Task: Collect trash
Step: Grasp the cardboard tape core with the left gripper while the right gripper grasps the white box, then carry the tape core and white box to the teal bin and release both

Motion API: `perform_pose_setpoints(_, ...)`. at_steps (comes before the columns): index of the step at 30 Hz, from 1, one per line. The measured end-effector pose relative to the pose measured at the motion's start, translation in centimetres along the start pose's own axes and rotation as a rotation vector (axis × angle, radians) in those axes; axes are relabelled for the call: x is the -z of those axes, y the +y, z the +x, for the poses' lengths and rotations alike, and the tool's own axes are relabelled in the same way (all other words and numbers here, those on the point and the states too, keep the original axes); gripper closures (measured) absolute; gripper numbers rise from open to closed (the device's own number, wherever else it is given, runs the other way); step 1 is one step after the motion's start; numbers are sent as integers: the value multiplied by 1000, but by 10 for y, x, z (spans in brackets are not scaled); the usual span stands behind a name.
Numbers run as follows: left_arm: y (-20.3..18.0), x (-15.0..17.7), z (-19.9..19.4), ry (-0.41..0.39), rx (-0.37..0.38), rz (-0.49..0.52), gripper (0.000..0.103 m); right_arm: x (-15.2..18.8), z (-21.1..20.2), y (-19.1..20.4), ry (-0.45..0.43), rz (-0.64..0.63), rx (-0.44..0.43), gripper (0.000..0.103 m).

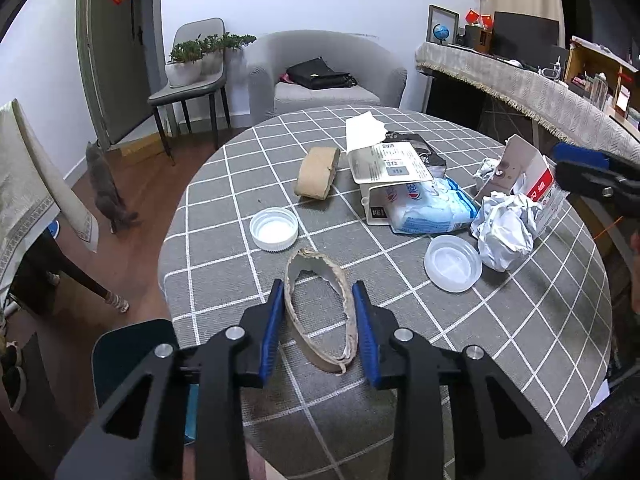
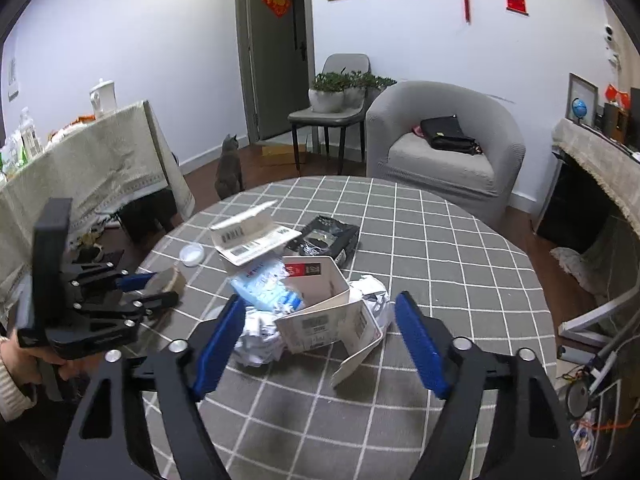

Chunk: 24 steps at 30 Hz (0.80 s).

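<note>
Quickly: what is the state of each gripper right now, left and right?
Left gripper: closed on the flattened cardboard ring, pads at its two sides.
Right gripper: open, holding nothing; the torn white carton and crumpled paper lie between its fingers.

Trash scattered on the round table (image 1: 520,360), armchair (image 1: 324,68) behind.

Nearest the left-wrist camera, a torn cardboard ring (image 1: 320,312) lying flat between the fingers of the left gripper (image 1: 319,300). Beyond it to the left, an upturned lid (image 1: 274,229); to the right, a second lid (image 1: 453,263) just beside a crumpled paper ball (image 1: 506,236). Farther back, a tape roll (image 1: 318,174) left of an open carton (image 1: 386,176), with a plastic pouch (image 1: 432,210) tucked under its flap. At the right edge, a small open box (image 1: 528,176) behind the paper ball. On the armchair seat, a bag (image 1: 320,74); on the floor to the left, a cat (image 1: 106,188).
</note>
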<state>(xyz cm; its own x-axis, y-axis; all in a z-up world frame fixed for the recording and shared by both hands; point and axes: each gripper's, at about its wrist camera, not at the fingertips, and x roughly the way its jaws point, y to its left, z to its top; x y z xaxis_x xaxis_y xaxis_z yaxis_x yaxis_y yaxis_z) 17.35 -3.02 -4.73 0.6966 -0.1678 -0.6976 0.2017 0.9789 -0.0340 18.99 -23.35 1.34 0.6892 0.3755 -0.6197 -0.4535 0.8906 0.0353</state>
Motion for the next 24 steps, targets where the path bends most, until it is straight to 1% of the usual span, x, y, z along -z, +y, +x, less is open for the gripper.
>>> perform_pose_setpoints(6,10,0,-3,-4,29,-36,67,2,14,-4,9,-26,-20,36)
perform_pose_setpoints(8,14,-1,-7,-11,36,-52,67,2,17,0,15,-46,-24,41)
perform_pose_setpoints(11,17,-4,-14,-27,46,-65,67,1,18,6,16,-76,-13,42)
perform_pose_setpoints(15,21,-5,-22,-33,73,-83,67,1,27,7,55,-78,2,49)
perform_pose_setpoints(17,23,-6,-26,-39,84,-93,67,-1,29,7,57,-68,-8,53)
perform_pose_setpoints(20,27,-7,-32,-49,80,-99,67,-5,27,7,54,-55,-8,53)
perform_pose_setpoints(24,33,-7,-38,-58,62,-101,67,-12,20,12,23,-49,-5,53)
